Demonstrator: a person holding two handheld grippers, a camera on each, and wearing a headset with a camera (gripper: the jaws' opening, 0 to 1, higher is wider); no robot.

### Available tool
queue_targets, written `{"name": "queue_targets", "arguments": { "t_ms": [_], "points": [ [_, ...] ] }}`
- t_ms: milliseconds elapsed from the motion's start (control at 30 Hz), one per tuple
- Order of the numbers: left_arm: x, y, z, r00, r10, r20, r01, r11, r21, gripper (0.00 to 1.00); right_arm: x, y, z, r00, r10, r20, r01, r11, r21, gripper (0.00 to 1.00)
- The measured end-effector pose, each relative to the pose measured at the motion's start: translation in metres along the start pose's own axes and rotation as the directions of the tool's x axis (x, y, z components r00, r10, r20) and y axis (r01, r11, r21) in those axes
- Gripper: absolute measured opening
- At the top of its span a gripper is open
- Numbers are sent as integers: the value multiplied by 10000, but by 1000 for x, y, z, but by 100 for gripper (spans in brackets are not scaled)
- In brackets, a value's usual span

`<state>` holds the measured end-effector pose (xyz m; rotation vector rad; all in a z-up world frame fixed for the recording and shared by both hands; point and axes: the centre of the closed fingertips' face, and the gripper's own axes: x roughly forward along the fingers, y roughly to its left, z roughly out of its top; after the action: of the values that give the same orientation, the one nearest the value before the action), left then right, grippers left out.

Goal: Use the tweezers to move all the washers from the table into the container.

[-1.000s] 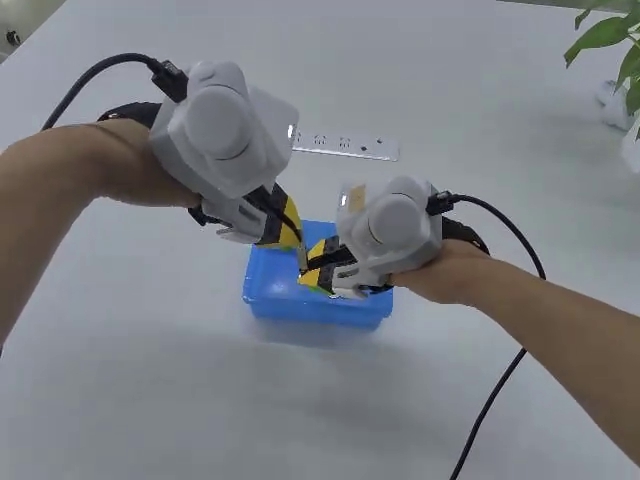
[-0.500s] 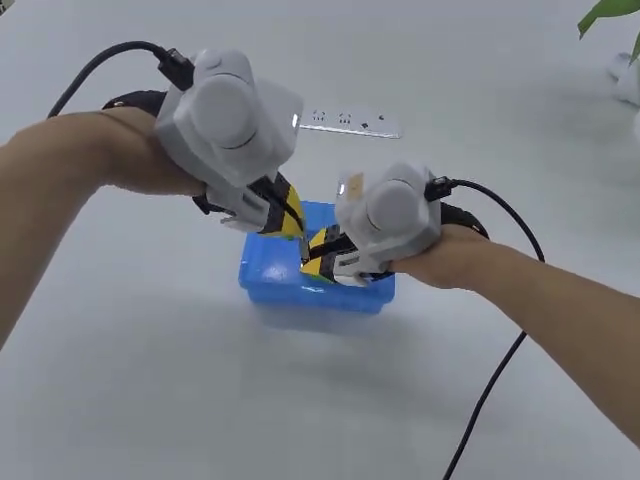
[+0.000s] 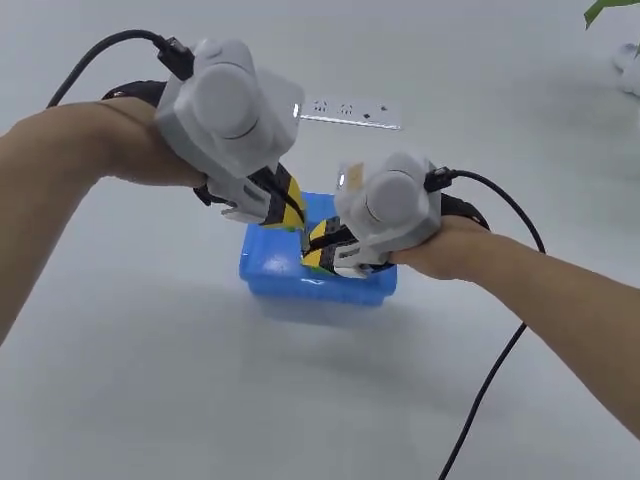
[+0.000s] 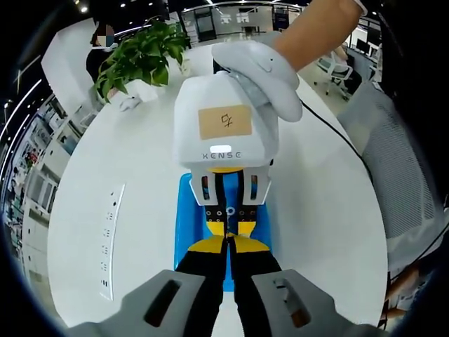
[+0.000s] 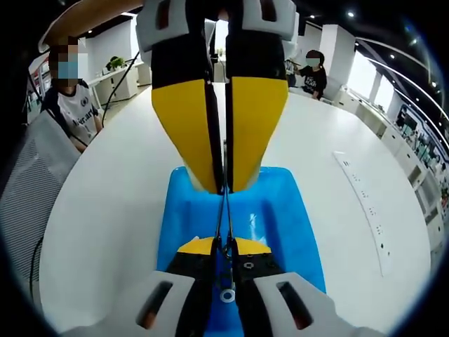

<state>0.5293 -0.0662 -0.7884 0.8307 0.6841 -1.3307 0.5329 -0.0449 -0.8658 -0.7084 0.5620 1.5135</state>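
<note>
The blue container point(image 3: 268, 272) stands on the white table. Both grippers meet nose to nose just above it. My left gripper point(image 3: 290, 215) comes in from the upper left, and its yellow-tipped jaws are shut on the thin dark tweezers point(image 5: 223, 217). My right gripper point(image 3: 318, 255) faces it from the right, jaws shut on the other end of the tweezers. In the right gripper view the tweezers run from the left gripper point(image 5: 223, 186) down to my right gripper point(image 5: 224, 247), over the container point(image 5: 280, 210). The grippers hide most of the container's inside, and I cannot make out a washer.
A white power strip point(image 3: 350, 110) lies on the table beyond the container. A black cable point(image 3: 490, 390) trails from the right gripper toward the near edge. A potted plant point(image 4: 140, 60) stands at the table's far end. Bare table surrounds the container.
The head camera has shifted a little. Both grippers stay together over the container, the left one slightly higher in the picture.
</note>
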Motion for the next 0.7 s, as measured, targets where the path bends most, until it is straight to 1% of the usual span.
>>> {"name": "queue_targets", "arguments": {
  "t_ms": [500, 700],
  "points": [
    [-1, 1, -2, 10000, -37, -47, 37, 10000, -14, 5, 0, -1, 1, 10000, 23, -47, -23, 10000, -4, 11],
    [-4, -2, 1, 10000, -37, -23, 37, 10000, 11, 5, -3, 2, 3, 10000, 12, -23, -12, 10000, -91, 11]
  ]
}}
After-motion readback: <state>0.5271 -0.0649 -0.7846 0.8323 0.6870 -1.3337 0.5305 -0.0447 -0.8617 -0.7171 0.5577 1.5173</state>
